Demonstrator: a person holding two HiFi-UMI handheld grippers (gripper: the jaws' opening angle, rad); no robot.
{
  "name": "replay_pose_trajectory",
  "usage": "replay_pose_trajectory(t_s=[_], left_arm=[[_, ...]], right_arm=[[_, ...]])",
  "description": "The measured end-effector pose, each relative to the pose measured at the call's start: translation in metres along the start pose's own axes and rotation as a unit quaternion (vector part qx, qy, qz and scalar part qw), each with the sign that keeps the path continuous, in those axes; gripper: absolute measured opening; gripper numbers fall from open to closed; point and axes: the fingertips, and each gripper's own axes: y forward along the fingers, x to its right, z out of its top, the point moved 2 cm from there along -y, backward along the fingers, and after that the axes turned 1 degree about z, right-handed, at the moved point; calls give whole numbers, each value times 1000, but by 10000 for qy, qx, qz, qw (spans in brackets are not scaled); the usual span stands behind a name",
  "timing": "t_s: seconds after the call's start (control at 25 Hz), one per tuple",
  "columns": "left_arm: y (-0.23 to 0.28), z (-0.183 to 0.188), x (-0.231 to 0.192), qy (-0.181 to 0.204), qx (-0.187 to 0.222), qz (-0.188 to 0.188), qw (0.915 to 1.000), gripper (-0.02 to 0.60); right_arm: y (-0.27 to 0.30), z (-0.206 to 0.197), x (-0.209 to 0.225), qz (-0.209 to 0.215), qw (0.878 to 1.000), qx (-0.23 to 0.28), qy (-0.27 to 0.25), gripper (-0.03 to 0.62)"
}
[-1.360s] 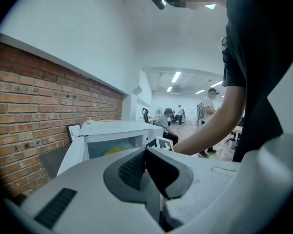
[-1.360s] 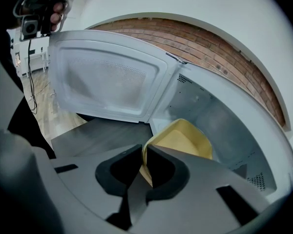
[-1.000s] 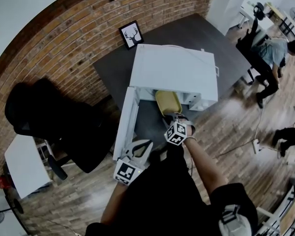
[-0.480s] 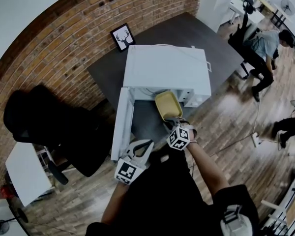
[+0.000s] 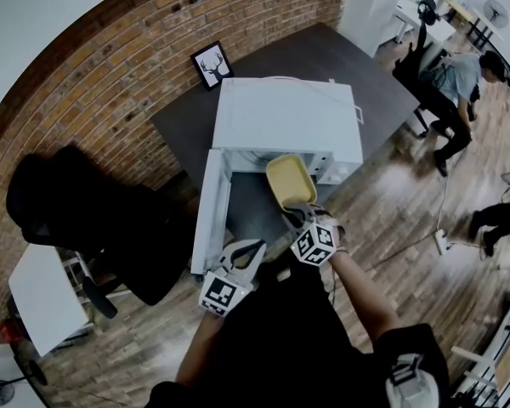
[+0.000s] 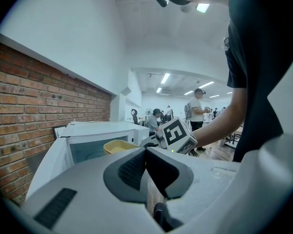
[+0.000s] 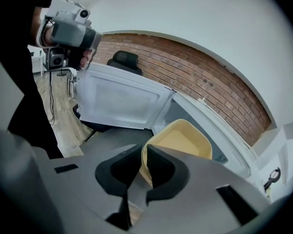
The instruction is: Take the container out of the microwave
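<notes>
Container (image 5: 291, 181): yellow, shallow, rounded rectangle; nothing is seen inside it (image 7: 183, 139); its near wall is pinched between the fingers (image 7: 162, 168) of the right gripper (image 7: 143, 165); it is held at the mouth of the microwave (image 5: 289, 117), directly beyond those fingers, part inside the opening and part over the worktop (image 5: 323, 58).

Microwave: white; its door (image 5: 211, 211) is swung fully open, to the left of the right gripper's (image 5: 297, 213) fingers and just beyond those of the left gripper (image 5: 252, 250).

Left gripper (image 6: 146, 164): fingers (image 6: 131, 169) pressed together with nothing between them; it is held beside the door's outer edge, well apart from the container (image 6: 118, 146).

Worktop: dark grey, carrying the microwave; a framed antler picture (image 5: 212, 64) is stood at its far edge against a brick wall (image 5: 110, 75).

Room: wooden floor (image 5: 408, 219); a black office chair (image 5: 76, 202) and a white side table (image 5: 38, 300) far to the left of the fingers; seated people (image 5: 459, 75) far to the right.

Hard to make out: the container's rear edge is covered by the microwave's top in the head view; its underside is shown in no view, so whether it rests on anything cannot be told; the oven cavity is largely hidden.
</notes>
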Motion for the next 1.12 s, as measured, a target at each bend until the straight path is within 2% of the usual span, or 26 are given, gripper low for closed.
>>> replay_pose_trajectory(t_s=[0.48,0.68,0.96,1.12], left_arm=[[5,-2,1,-15,-21,-115,9999,2],[9,11,1,286,243,-180,9991,2],[11,0,5,267,34,-253,9993,2],[12,1,4,269,46,-239,9993,2]], right_arm=[[-39,12,-13,93,9999,87,99,32],[-52,14,-21,149,9997,92,190,31],[-65,21,-31,280,9994,144,137,31],[-69,25,-34,328,9992,194,83,29]])
